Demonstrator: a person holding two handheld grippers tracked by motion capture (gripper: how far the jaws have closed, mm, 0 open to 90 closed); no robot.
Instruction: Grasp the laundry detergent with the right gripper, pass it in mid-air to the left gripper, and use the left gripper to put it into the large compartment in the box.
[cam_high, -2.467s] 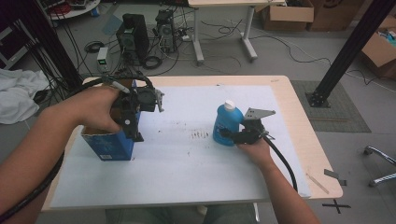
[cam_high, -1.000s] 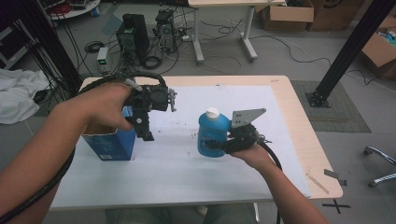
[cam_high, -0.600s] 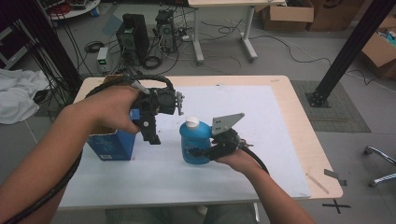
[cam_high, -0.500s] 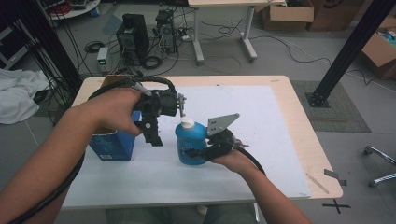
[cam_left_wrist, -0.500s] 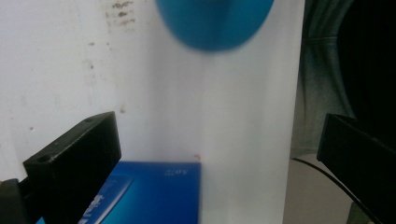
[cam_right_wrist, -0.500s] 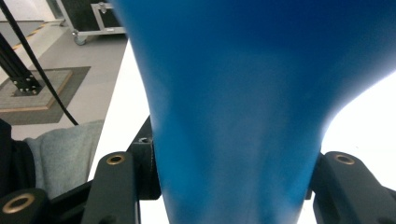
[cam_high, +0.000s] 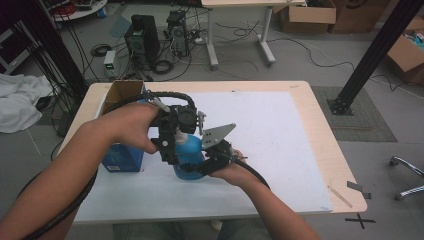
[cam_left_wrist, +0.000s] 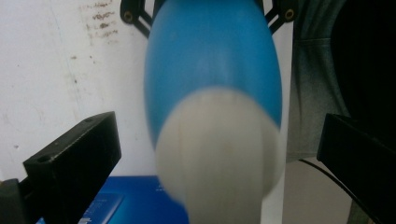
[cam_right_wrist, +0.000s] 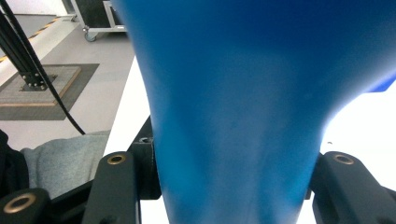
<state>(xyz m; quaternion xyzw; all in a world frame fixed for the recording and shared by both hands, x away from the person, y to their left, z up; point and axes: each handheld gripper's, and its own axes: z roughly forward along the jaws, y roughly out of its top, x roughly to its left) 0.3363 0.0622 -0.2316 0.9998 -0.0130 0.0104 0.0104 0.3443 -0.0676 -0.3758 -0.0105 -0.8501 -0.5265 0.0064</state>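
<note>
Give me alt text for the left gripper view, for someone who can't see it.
A blue bottle with a white cap points toward the camera, blurred, its cap between the left gripper's open black jaws. Behind it lie a white table surface and part of a blue box.

This is a lab or technical workroom. Beyond the far edge of the light wooden worktop (cam_high: 320, 150), two desktop computer towers (cam_high: 142, 40) stand on the grey floor amid loose black cables (cam_high: 240, 32). Cardboard boxes (cam_high: 307, 15) sit by a second white-legged table (cam_high: 240, 30), a black metal frame post (cam_high: 372, 55) rises from a floor mat, and a chair base (cam_high: 407, 172) shows at the right.
</note>
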